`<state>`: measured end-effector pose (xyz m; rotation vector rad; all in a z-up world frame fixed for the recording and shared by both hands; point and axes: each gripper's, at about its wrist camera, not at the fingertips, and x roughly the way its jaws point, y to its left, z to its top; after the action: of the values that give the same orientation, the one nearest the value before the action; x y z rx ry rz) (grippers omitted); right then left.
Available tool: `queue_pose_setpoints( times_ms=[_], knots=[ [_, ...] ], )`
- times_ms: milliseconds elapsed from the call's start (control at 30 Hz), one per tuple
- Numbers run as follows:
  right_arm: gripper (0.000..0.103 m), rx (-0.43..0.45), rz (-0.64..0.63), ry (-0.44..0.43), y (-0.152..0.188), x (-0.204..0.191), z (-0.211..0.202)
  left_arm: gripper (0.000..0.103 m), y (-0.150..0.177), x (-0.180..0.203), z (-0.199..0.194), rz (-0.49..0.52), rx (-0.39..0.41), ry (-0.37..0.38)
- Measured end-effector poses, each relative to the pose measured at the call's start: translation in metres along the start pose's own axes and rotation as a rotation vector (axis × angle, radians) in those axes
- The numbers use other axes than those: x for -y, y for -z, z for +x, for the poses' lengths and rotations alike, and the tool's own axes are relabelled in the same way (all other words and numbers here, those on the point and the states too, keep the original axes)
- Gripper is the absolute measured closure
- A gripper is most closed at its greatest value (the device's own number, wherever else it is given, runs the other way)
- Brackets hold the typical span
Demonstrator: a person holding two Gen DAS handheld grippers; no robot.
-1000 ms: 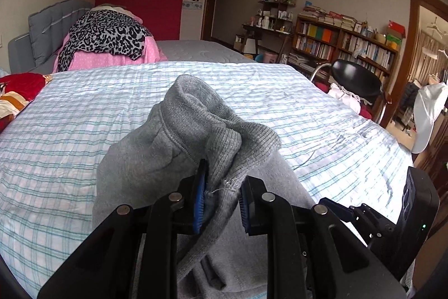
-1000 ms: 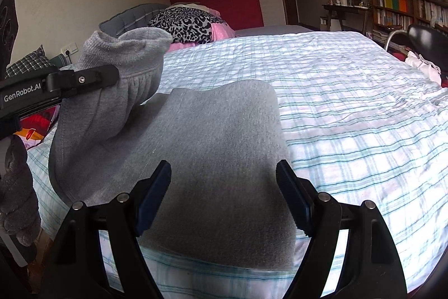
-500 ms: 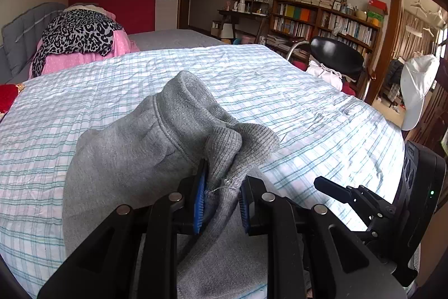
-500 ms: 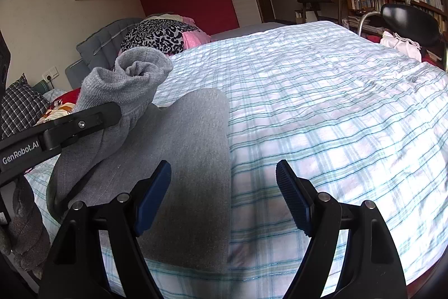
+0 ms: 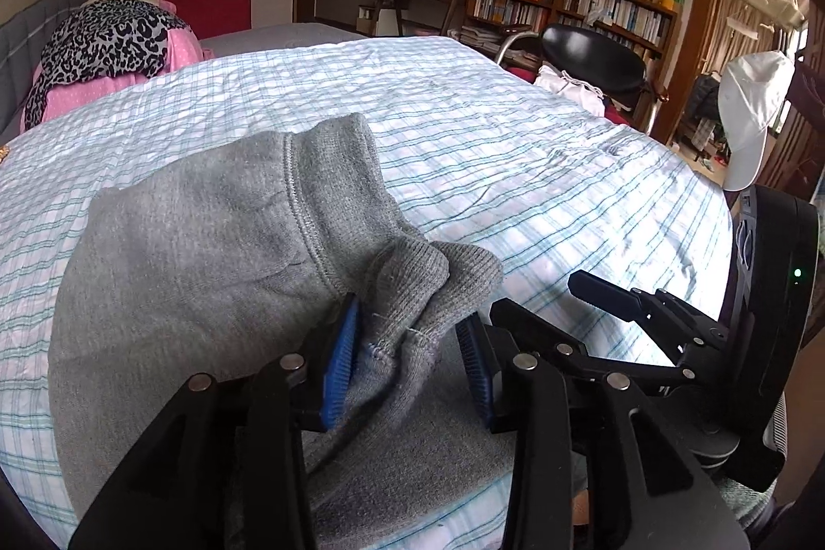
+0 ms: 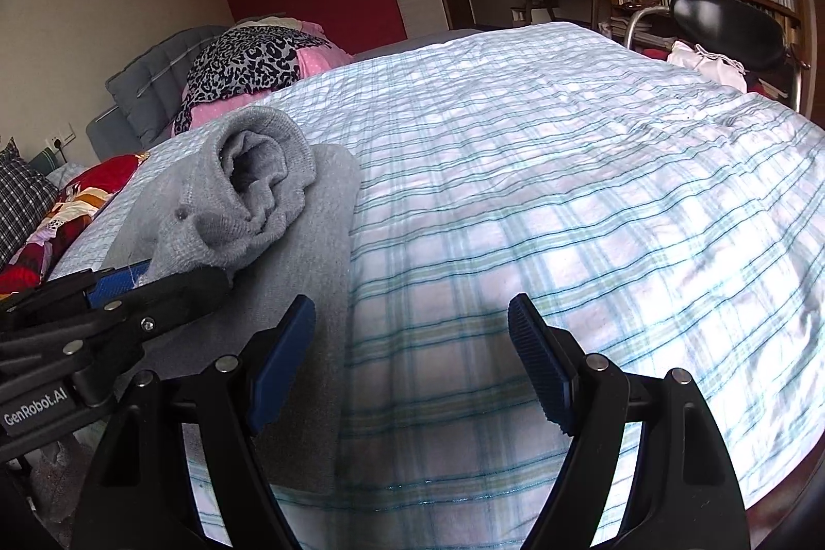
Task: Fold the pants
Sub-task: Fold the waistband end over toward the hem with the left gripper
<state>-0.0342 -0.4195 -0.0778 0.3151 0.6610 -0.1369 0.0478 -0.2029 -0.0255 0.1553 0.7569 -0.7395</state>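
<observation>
The left gripper [image 5: 407, 356] has just been opening and its pads no longer press the ribbed cuff [image 5: 428, 277] bunched between them — the fold of the grey pants [image 5: 196, 271] over themselves looks to be at its release. The pants lie folded on the checked bedspread [image 5: 515, 148] directly ahead of and under that gripper. The right gripper [image 6: 412, 354] hangs released and empty just right of the pants' edge; next, I judge, the left must draw back clear without dragging the cuff.
</observation>
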Motion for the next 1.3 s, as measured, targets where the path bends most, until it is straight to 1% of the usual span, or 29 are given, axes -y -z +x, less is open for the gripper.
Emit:
queue_pose_setpoints(
  times_ms=[67, 200, 267, 333, 400, 500, 600, 700, 800, 867, 933, 967, 1033, 1133, 1167, 1200, 1267, 1300],
  knots=[
    [0.025, 0.001, 0.012, -0.003, -0.001, 0.002, -0.001, 0.055, 0.005, -0.002, -0.004, -0.003, -0.007, 0.021],
    [0.025, 0.012, 0.024, -0.011, -0.004, 0.007, -0.004, 0.049, 0.014, -0.010, -0.017, -0.027, -0.001, 0.077],
    [0.025, 0.016, 0.040, -0.049, -0.006, 0.008, -0.005, 0.045, 0.019, -0.013, -0.027, -0.029, 0.009, 0.092],
    [0.025, 0.013, 0.065, -0.116, -0.007, 0.009, -0.007, 0.045, 0.022, -0.016, -0.037, -0.029, 0.019, 0.088],
    [0.025, 0.006, 0.092, -0.186, -0.009, 0.009, -0.009, 0.045, 0.024, -0.022, -0.046, -0.035, 0.033, 0.078],
    [0.024, -0.007, 0.102, -0.268, -0.010, 0.003, -0.010, 0.044, 0.027, -0.035, -0.059, -0.052, 0.059, 0.039],
    [0.024, -0.004, 0.073, -0.315, -0.009, -0.012, -0.013, 0.044, 0.034, -0.051, -0.071, -0.063, 0.086, -0.021],
    [0.024, -0.016, 0.049, -0.350, -0.007, -0.024, -0.013, 0.044, 0.041, -0.071, -0.080, -0.099, 0.090, -0.058],
    [0.031, -0.054, 0.042, -0.373, -0.003, -0.035, -0.005, 0.044, 0.051, -0.090, -0.086, -0.143, 0.090, -0.085],
    [0.037, -0.084, 0.040, -0.386, 0.000, -0.041, 0.002, 0.044, 0.058, -0.097, -0.090, -0.161, 0.092, -0.089],
    [0.038, -0.095, 0.031, -0.386, 0.001, -0.047, 0.006, 0.042, 0.064, -0.101, -0.094, -0.165, 0.094, -0.083],
    [0.038, -0.093, 0.025, -0.379, 0.001, -0.049, 0.007, 0.039, 0.067, -0.102, -0.096, -0.164, 0.096, -0.077],
    [0.038, -0.096, 0.028, -0.377, -0.002, -0.052, 0.011, 0.035, 0.071, -0.099, -0.097, -0.149, 0.098, -0.068],
    [0.038, -0.109, 0.056, -0.381, -0.007, -0.051, 0.019, 0.034, 0.075, -0.092, -0.097, -0.107, 0.103, -0.070],
    [0.039, -0.112, 0.065, -0.382, -0.008, -0.051, 0.021, 0.033, 0.076, -0.088, -0.096, -0.092, 0.104, -0.070],
    [0.042, -0.114, 0.071, -0.377, -0.009, -0.050, 0.023, 0.032, 0.076, -0.085, -0.094, -0.079, 0.104, -0.073],
    [0.051, -0.108, 0.070, -0.368, -0.011, -0.052, 0.024, 0.030, 0.077, -0.077, -0.090, -0.047, 0.102, -0.098],
    [0.053, -0.100, 0.063, -0.369, -0.012, -0.053, 0.023, 0.030, 0.078, -0.074, -0.087, -0.027, 0.101, -0.113]
  ],
)
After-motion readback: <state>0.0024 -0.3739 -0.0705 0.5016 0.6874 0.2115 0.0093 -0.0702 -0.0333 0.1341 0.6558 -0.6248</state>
